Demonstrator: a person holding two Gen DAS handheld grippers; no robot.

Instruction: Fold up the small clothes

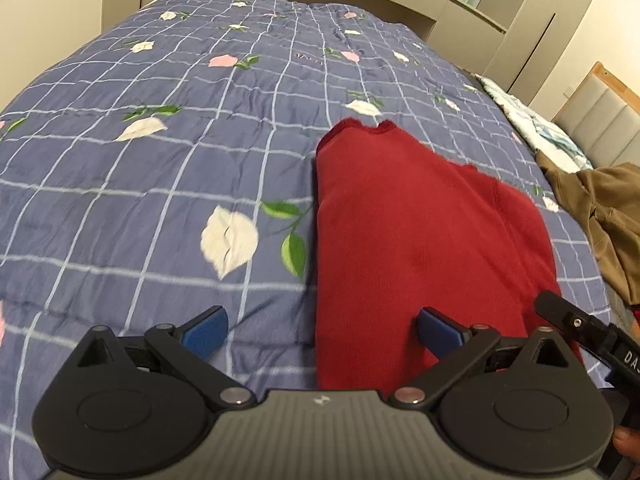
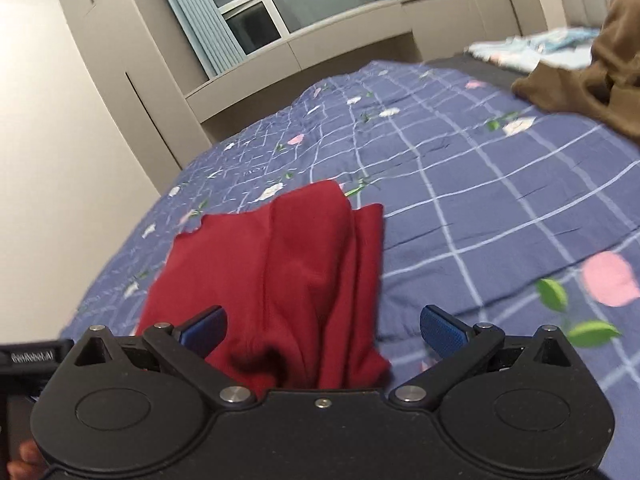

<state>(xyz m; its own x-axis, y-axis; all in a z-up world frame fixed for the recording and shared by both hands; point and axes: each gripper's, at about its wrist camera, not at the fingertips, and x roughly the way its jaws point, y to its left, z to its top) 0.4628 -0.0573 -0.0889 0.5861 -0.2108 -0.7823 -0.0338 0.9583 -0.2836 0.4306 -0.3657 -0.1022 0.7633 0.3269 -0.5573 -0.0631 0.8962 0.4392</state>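
Red garment (image 1: 420, 232): we see it lying on the bedspread, partly folded, one straight folded edge running along its left side in the left wrist view and a layer doubled over on its right. In the right wrist view (image 2: 280, 268) it shows soft lengthwise ridges and its near end bunches up close under the gripper body.

Bedspread (image 1: 160, 184): we read it as a blue quilt with a pale grid and white and pink flowers with green leaves; it covers the bed under the garment.

Left gripper (image 1: 322, 330): we see its jaws spread wide apart with nothing between them. The right blue pad (image 1: 438, 330) sits over the red cloth, the left pad over bare quilt; the garment's left edge runs between the two. Whether the pads touch the fabric we cannot tell.

Right gripper (image 2: 322, 330): we find its jaws likewise wide apart and holding nothing. Its left pad (image 2: 202, 332) is over the red cloth, its right pad over quilt just beside the garment's right edge.

Brown garment (image 1: 604, 216): we see it crumpled at the bed's right side, well apart from the red one.

Light patterned cloth (image 1: 536, 128): we see it beyond the brown garment, by the far right edge.

Window (image 2: 276, 0): we see it above the built-in beige cabinets behind the bed.
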